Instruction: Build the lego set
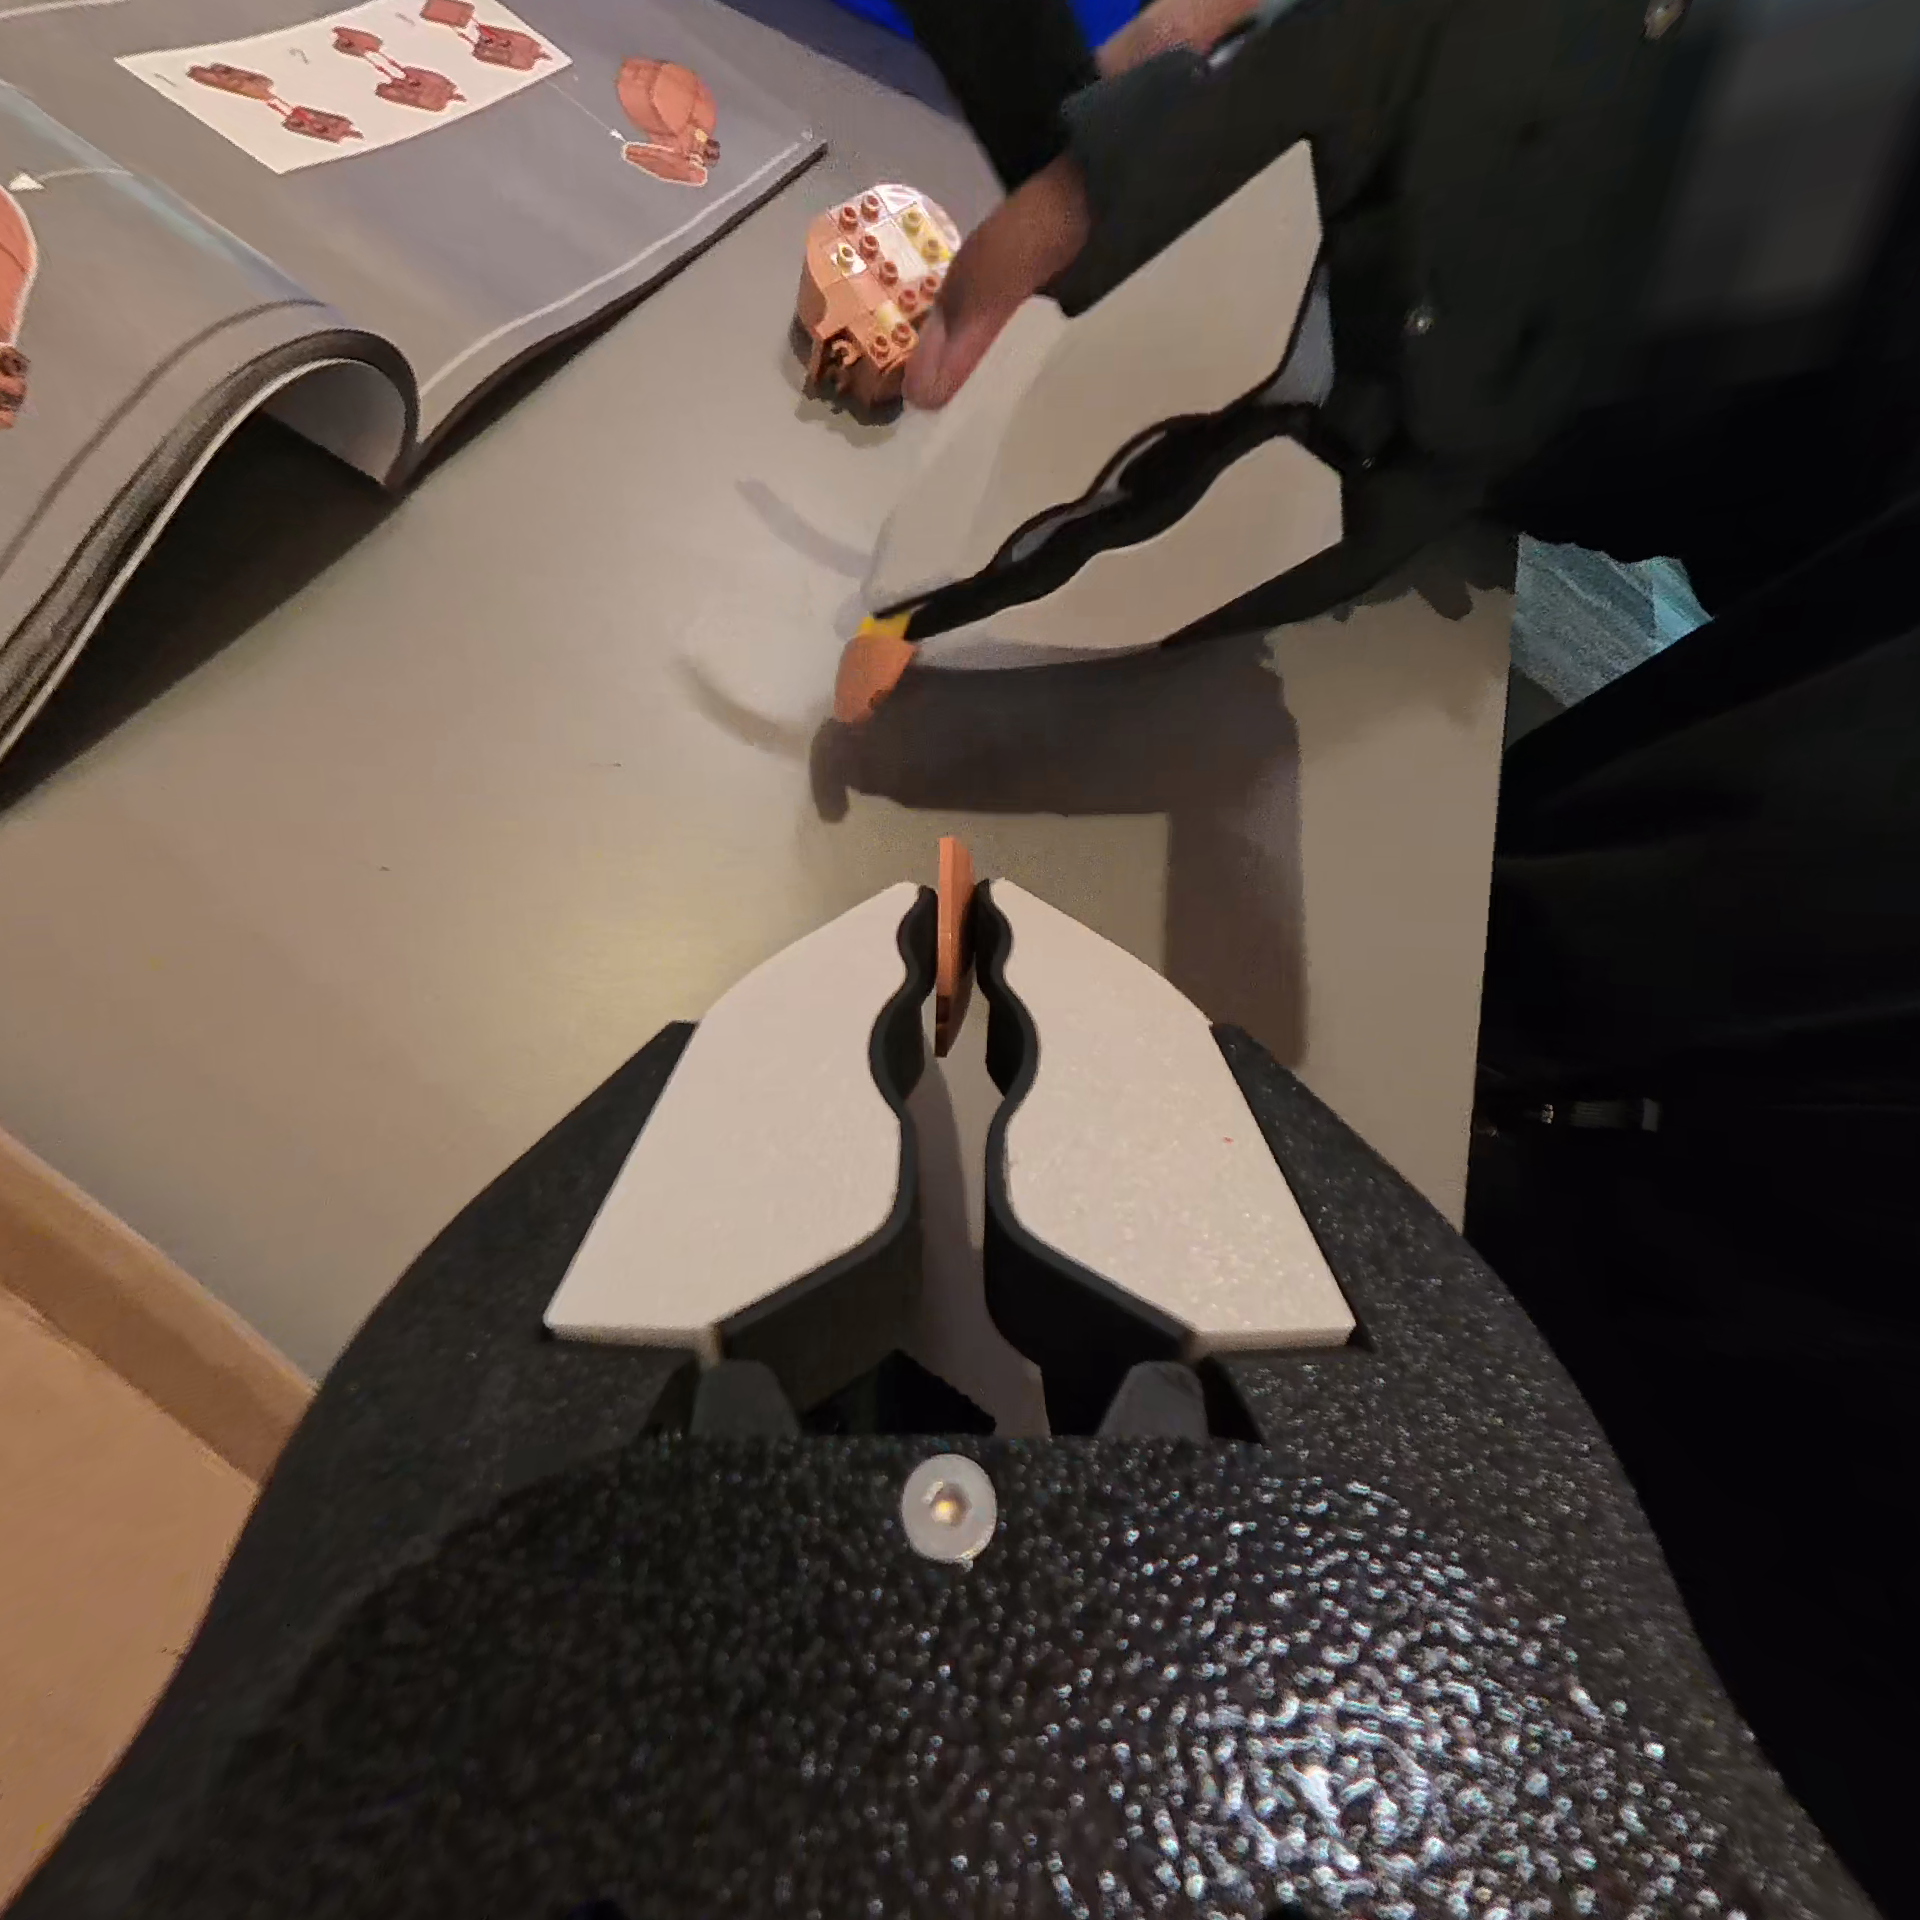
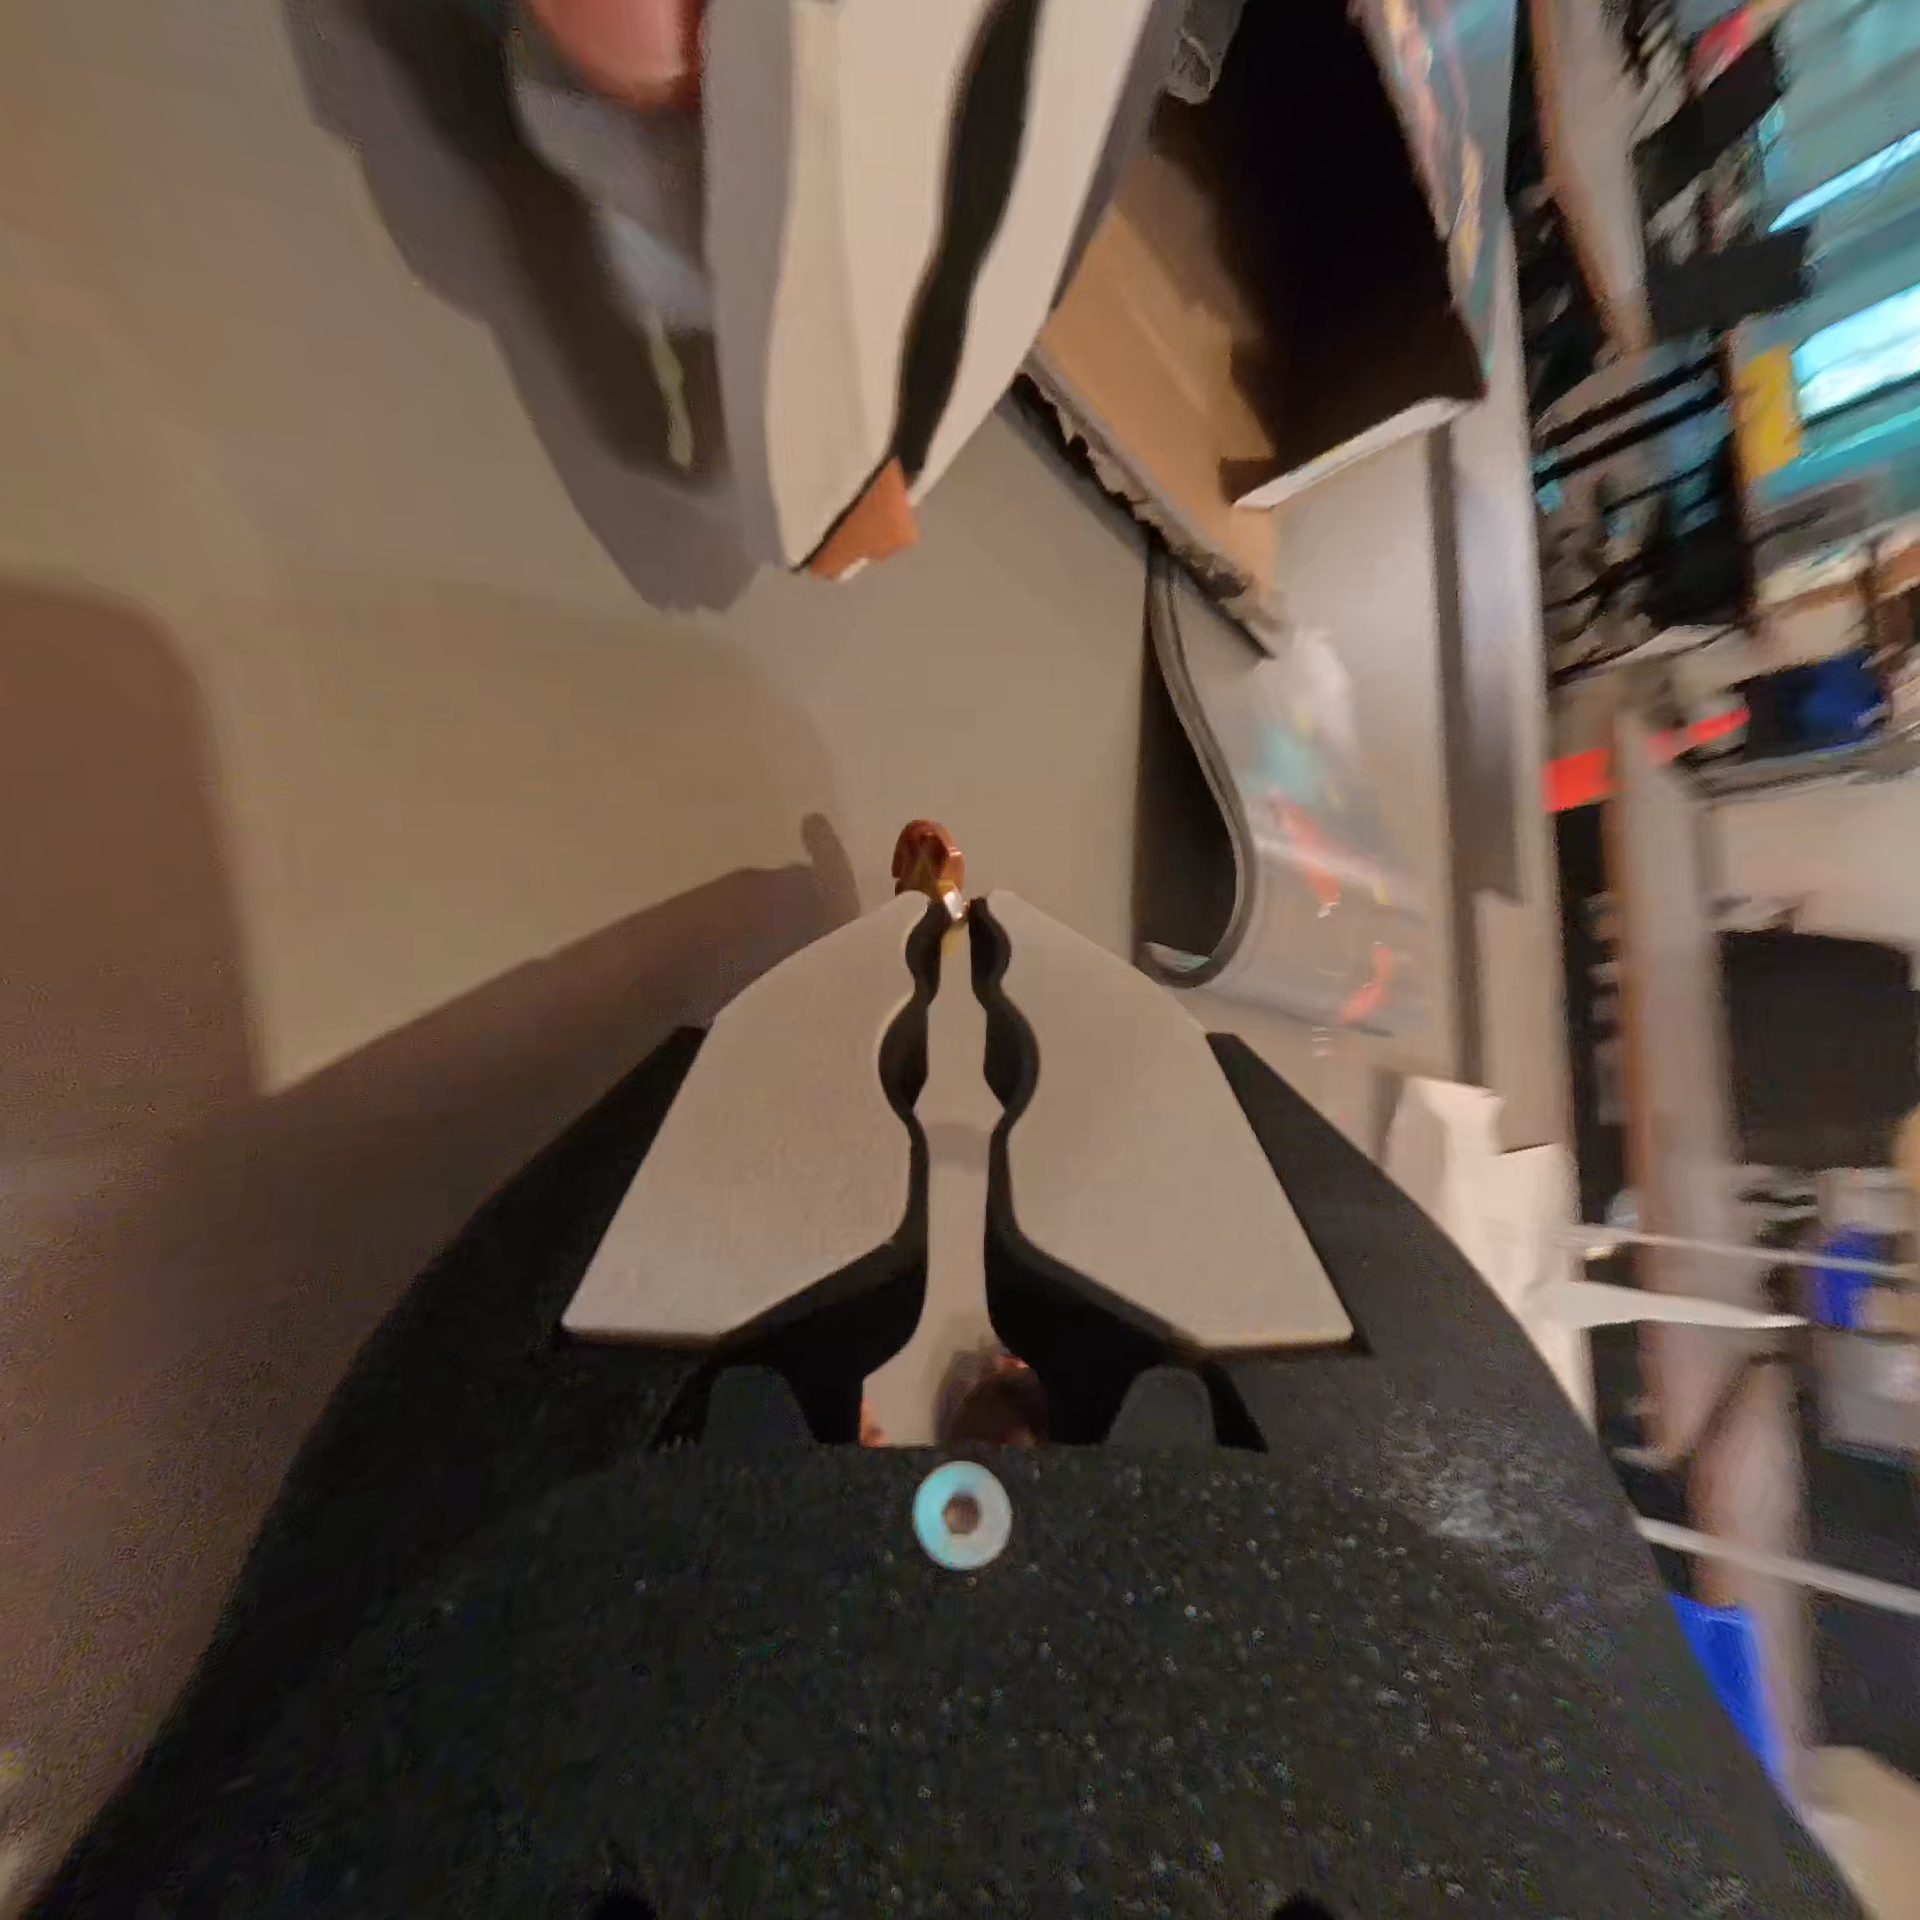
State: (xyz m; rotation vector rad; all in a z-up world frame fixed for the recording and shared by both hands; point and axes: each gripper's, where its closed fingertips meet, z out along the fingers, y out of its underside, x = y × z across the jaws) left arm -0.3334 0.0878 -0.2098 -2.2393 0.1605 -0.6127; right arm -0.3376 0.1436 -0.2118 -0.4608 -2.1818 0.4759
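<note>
My left gripper is shut on a thin flat orange-brown lego piece held edge-on above the grey table. My right gripper is shut on a small brown lego piece with a yellow bit. It also shows in the left wrist view, coming in from the upper right, its orange piece just above the table. The left gripper shows in the right wrist view, blurred, with its orange piece. A partly built brown and cream lego model sits on the table beyond.
An open instruction booklet lies at the upper left of the table. A hand in a dark sleeve holds the right gripper beside the model. The table edge runs down the right side. An open cardboard box and clutter are blurred.
</note>
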